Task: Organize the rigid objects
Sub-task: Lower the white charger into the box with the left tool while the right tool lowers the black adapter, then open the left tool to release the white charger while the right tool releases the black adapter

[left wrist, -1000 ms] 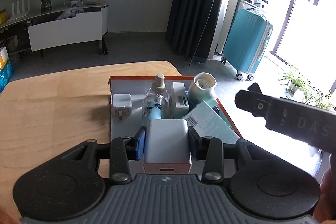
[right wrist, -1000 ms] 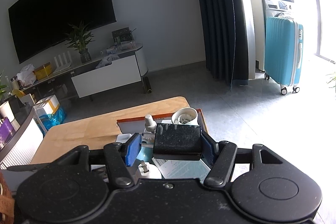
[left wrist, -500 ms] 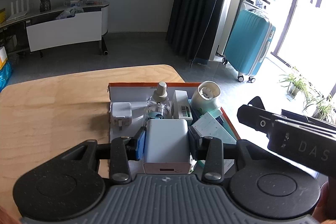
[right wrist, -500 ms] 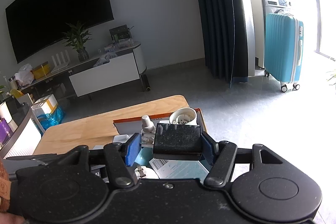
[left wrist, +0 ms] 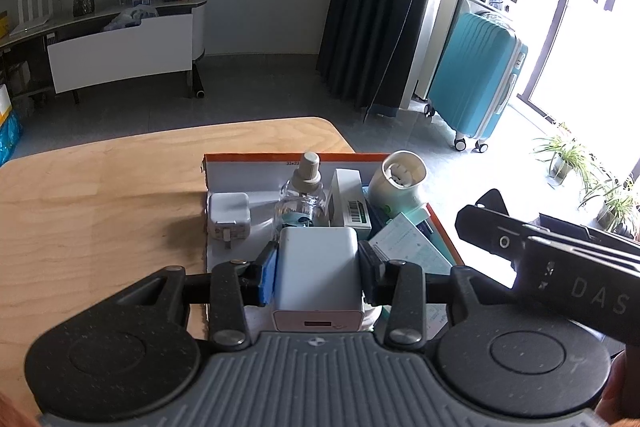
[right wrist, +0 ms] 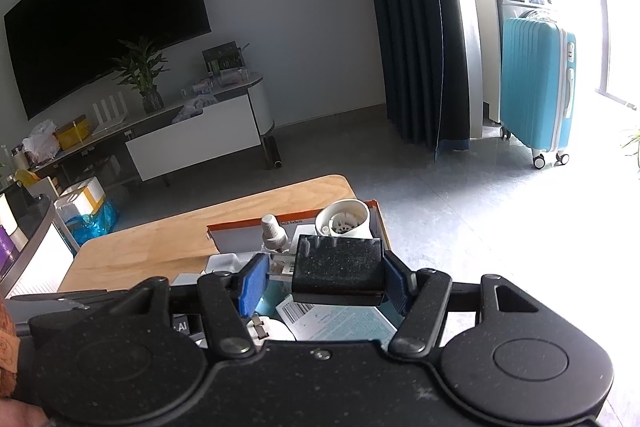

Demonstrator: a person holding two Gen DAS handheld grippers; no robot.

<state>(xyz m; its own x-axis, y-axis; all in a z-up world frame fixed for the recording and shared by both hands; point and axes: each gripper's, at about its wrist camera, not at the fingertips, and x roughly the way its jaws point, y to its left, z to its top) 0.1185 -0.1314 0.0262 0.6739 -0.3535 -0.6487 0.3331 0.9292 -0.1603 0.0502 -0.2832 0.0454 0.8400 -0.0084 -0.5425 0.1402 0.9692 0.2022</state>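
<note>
The left gripper (left wrist: 318, 277) is clamped on a white rectangular plastic charger block (left wrist: 318, 267), held above the near end of an orange-rimmed cardboard tray (left wrist: 280, 158). The right gripper (right wrist: 326, 285) is clamped on a black speckled rectangular box (right wrist: 338, 269) over the tray's right side. Farther in, a clear glass bottle (left wrist: 301, 201) and a white cylindrical cup (left wrist: 398, 181) are seen on a light wooden table (left wrist: 100, 195).

view shift | orange-rimmed box (left wrist: 280, 158) sits lower in left view | right tongs (left wrist: 532, 251) body reaches further in
</note>
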